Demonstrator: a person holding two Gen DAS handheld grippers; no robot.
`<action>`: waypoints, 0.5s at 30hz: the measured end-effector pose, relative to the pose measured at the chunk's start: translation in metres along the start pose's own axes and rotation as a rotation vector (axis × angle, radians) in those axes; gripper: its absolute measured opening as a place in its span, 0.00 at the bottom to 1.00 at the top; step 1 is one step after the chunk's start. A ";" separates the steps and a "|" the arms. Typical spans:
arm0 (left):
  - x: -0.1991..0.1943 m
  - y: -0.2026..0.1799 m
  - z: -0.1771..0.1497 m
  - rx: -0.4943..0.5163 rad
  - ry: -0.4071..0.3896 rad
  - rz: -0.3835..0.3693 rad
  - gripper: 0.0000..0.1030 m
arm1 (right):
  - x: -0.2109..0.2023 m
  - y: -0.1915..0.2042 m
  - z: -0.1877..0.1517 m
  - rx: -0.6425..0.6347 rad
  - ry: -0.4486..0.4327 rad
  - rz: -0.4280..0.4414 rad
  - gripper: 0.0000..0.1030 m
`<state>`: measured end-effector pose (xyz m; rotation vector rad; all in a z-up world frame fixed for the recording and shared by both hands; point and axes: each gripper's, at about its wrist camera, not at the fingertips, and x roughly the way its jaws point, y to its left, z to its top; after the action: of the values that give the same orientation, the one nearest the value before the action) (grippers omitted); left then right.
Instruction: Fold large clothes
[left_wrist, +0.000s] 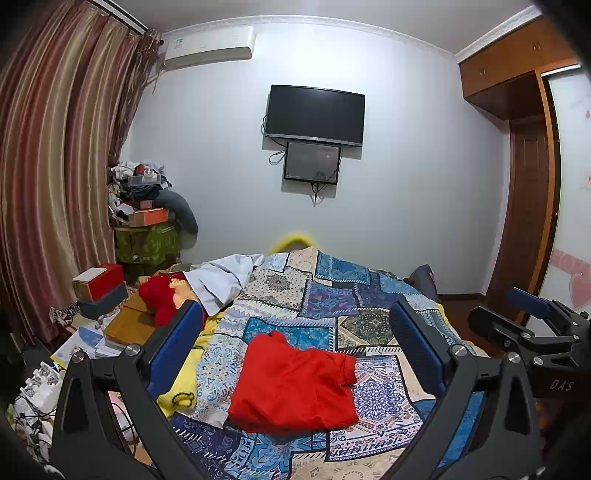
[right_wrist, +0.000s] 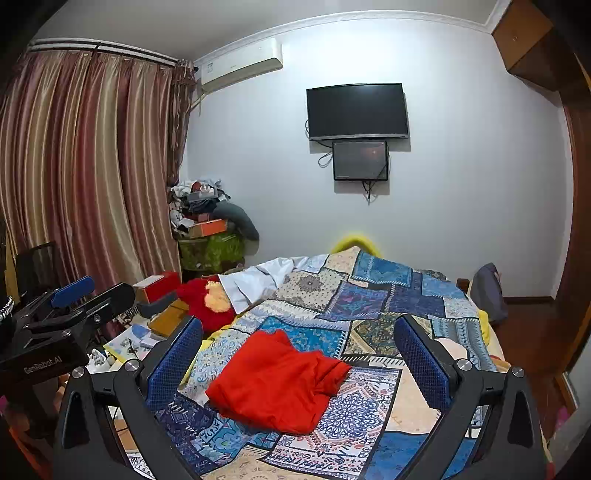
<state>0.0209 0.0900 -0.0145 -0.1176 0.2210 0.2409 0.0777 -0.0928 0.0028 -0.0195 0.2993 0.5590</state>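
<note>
A red garment (left_wrist: 291, 384) lies folded in a rough bundle on the patchwork bedspread (left_wrist: 332, 295); it also shows in the right wrist view (right_wrist: 275, 384). My left gripper (left_wrist: 295, 325) is open and empty, held above and short of the garment. My right gripper (right_wrist: 299, 332) is open and empty too, also above the garment. Each gripper shows at the edge of the other's view: the right gripper (left_wrist: 532, 317) at the right, the left gripper (right_wrist: 70, 295) at the left.
A white shirt (left_wrist: 225, 280) and a red plush toy (left_wrist: 162, 295) lie at the bed's far left. Boxes and papers (left_wrist: 99, 288) crowd the left side. A cluttered stand (left_wrist: 147, 221), curtains (left_wrist: 55, 166), a wall TV (left_wrist: 316, 114) and a wardrobe (left_wrist: 528, 184) surround the bed.
</note>
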 end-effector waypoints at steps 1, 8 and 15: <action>0.001 0.000 0.000 0.001 0.000 0.003 0.99 | 0.001 0.001 0.000 0.000 0.002 0.002 1.00; 0.000 0.000 0.000 0.007 -0.001 0.009 0.99 | 0.001 0.001 0.000 -0.001 0.003 0.003 1.00; -0.001 -0.001 -0.001 -0.003 -0.001 0.007 0.99 | 0.001 0.000 0.000 0.001 -0.001 0.005 1.00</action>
<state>0.0201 0.0889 -0.0148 -0.1200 0.2196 0.2483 0.0784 -0.0918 0.0030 -0.0175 0.2992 0.5634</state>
